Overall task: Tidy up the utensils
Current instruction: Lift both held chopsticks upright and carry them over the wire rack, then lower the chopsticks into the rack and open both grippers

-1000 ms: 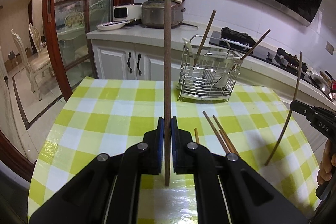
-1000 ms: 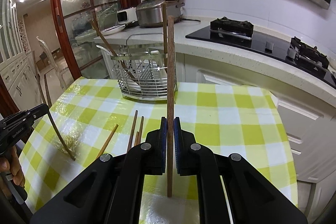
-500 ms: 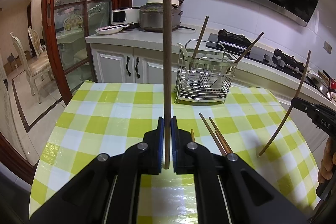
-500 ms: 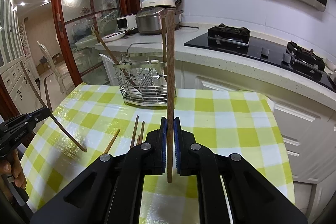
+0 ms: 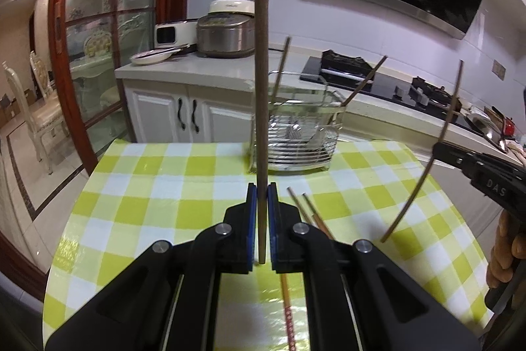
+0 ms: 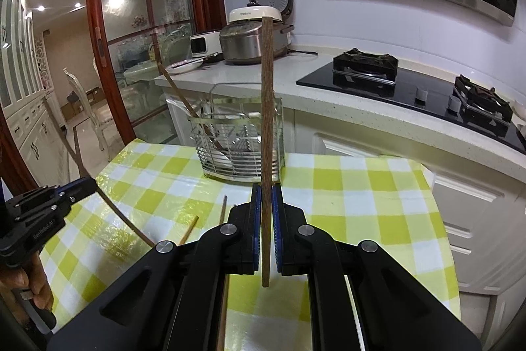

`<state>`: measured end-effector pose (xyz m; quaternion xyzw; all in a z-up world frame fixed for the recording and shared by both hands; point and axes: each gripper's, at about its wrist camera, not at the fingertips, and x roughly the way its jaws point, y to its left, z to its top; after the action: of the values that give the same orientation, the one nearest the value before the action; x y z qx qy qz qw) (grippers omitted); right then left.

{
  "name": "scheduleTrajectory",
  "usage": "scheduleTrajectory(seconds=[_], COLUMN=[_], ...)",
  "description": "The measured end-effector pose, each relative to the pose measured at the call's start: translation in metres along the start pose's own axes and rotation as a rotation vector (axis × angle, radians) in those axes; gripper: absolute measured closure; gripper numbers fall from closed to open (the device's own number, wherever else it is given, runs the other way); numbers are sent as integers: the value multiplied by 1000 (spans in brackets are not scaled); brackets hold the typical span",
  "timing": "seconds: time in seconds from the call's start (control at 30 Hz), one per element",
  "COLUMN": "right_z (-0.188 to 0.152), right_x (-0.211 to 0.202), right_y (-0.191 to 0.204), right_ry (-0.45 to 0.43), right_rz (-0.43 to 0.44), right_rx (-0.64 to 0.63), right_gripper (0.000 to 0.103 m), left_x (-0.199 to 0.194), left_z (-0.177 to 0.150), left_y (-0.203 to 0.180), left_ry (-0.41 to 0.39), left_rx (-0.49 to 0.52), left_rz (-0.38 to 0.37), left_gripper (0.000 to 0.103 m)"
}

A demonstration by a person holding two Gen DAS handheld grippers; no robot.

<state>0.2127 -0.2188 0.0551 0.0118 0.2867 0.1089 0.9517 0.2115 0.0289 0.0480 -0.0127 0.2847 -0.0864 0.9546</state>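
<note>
Left gripper (image 5: pixel 258 196): jaws closed on a dark chopstick (image 5: pixel 261 107), held upright, its lower end clear of the surface (image 5: pixel 138 186)
Right gripper (image 6: pixel 266 203): jaws closed on a second brown chopstick (image 6: pixel 267 120), also upright and lifted off the cloth
Change: over the last second both grippers had risen and drawn nearer the far edge of the surface; the wire rack (image 5: pixel 296 134) sat larger and closer in both views, slightly blurred in the left one
Rack: stood at the far edge of the checked surface, already holding a few chopsticks leaning outward
Loose chopsticks (image 5: pixel 304 211): three or so still lay near the middle of the surface, just ahead of the left gripper
Meaning: both sticks appeared to be on their way to the rack, neither yet over its rim; the drop-in was judged the next step
Remaining: the loose ones on the cloth still needed collecting
</note>
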Motion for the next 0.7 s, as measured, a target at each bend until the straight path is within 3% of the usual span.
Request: scheduleTrajectory(seconds=[0.5, 0.7], right_z=[73, 115], right_x=[9, 14], right_y=[23, 24], right_ry=[-55, -95], right_rz=[72, 63], right_rx=[-38, -46], right_gripper=[94, 95], left_x=[18, 30], left_z=[88, 129], left_y=[-43, -47], left_ry=[-77, -113], left_rx=[115, 124], left_rz=[-134, -137], left_gripper=[96, 96])
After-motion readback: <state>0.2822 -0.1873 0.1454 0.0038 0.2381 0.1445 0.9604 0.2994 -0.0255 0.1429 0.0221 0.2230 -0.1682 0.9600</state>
